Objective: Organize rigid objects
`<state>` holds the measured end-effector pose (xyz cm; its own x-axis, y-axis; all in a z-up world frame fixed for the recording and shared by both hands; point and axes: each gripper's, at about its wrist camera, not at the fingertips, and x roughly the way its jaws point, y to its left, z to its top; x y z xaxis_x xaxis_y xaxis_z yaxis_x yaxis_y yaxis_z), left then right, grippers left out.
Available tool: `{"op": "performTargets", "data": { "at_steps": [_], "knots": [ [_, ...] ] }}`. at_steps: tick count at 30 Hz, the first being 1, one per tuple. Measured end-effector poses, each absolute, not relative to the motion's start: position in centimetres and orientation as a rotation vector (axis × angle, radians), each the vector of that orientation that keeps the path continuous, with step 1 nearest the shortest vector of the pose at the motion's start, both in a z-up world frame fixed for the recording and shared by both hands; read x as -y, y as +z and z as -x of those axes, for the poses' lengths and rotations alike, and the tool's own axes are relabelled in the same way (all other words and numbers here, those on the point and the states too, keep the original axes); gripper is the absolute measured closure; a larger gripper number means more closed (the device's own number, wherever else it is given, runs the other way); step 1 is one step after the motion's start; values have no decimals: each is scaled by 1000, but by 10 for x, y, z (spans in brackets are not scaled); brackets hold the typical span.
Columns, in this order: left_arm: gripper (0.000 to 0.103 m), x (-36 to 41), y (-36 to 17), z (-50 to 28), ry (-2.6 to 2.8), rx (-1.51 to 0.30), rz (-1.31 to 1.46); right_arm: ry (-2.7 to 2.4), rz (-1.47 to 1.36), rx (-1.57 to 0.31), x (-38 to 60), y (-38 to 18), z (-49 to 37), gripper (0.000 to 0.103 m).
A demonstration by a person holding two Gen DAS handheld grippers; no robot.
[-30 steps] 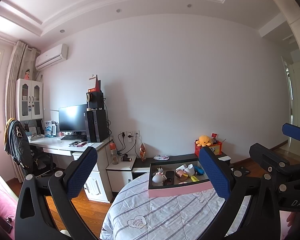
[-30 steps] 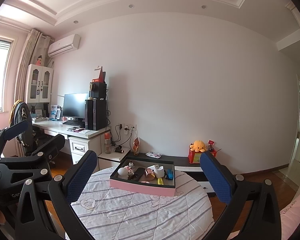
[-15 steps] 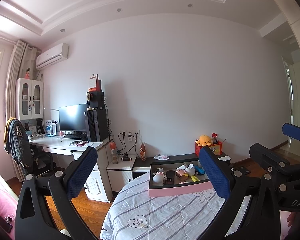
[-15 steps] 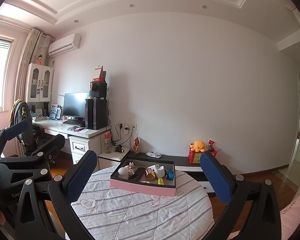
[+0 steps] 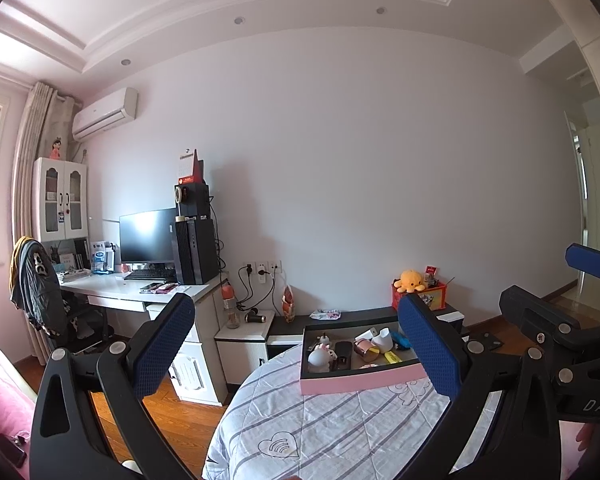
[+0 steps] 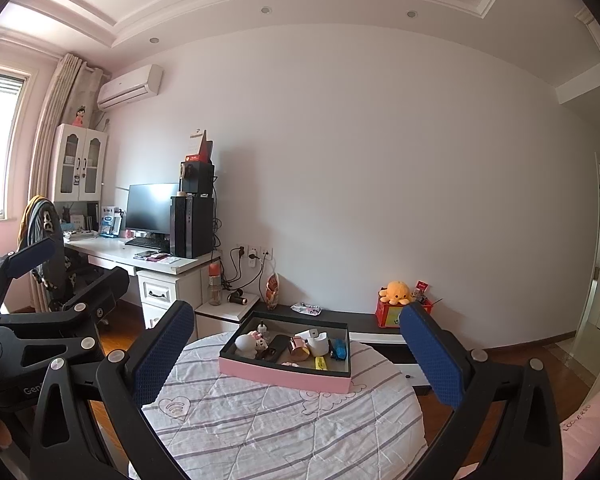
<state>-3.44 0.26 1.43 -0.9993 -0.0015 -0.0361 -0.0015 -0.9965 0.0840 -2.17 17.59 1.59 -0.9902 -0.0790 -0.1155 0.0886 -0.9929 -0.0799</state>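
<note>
I am counting one pink-walled tray [image 6: 284, 376] sitting on one round table [image 6: 284, 432], and inside it I am making out what looks like eight or so small things, though they are crowding together too tightly for a sure count. I am seeing one orange octopus toy [image 6: 396, 292] perching on one red box [image 6: 388, 314], one monitor [image 6: 148, 208] and one computer tower [image 6: 192, 226] standing on one white desk [image 6: 112, 252]. I am holding two grippers, my left one [image 5: 296, 340] and my right one [image 6: 296, 344], each showing two blue-padded fingers [image 6: 162, 352].
</note>
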Motion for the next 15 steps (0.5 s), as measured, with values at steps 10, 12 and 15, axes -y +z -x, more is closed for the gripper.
{"op": "performTargets", "data": {
  "at_steps": [10, 12, 15],
  "knots": [
    [0, -4, 16, 37, 3124, -97, 67, -3056, -165, -137, -174, 18, 22, 0],
    [0, -4, 16, 37, 3123, -96, 69, -3055, -167, -135, -174, 18, 23, 0],
    [0, -5, 17, 38, 3124, -99, 71, -3057, -172, -136, -174, 18, 24, 0]
  ]
}}
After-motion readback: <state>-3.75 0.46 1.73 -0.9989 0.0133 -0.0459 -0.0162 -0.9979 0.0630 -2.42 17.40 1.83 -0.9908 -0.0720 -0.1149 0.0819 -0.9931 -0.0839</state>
